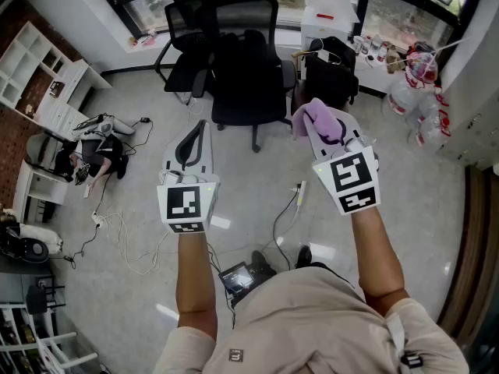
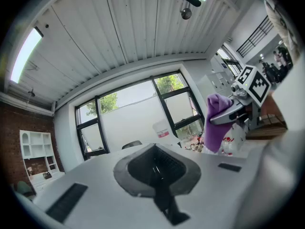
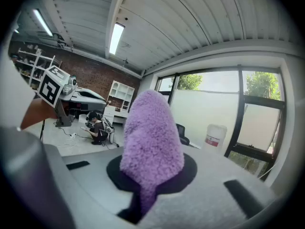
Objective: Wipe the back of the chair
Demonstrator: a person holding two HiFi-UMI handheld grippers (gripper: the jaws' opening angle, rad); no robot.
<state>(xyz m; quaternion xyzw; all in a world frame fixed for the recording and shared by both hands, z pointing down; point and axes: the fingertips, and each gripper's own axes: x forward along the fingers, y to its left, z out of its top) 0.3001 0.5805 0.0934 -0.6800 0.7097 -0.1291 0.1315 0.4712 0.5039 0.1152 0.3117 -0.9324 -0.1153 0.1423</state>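
With the right tongs (image 1: 326, 133) pinching a purple cloth (image 1: 311, 115) by one end and the left tongs (image 1: 194, 143) pressed together empty, both short of the black office chair (image 1: 248, 68), a hard wipe could tug the cloth free or roll the unsteadied chair.

Open floor ahead up to the black chair (image 1: 248, 76), hemmed behind-left by a second chair (image 1: 183, 45), right by a dark bag (image 1: 331, 72), cables (image 1: 125, 240) strewn lower left.

Light: bright daylight through windows (image 2: 136, 111); ceiling lamp (image 3: 116, 38) lit
Glare: white patches on floor (image 1: 222, 223)
Edges: fisheye-bent, dark corners
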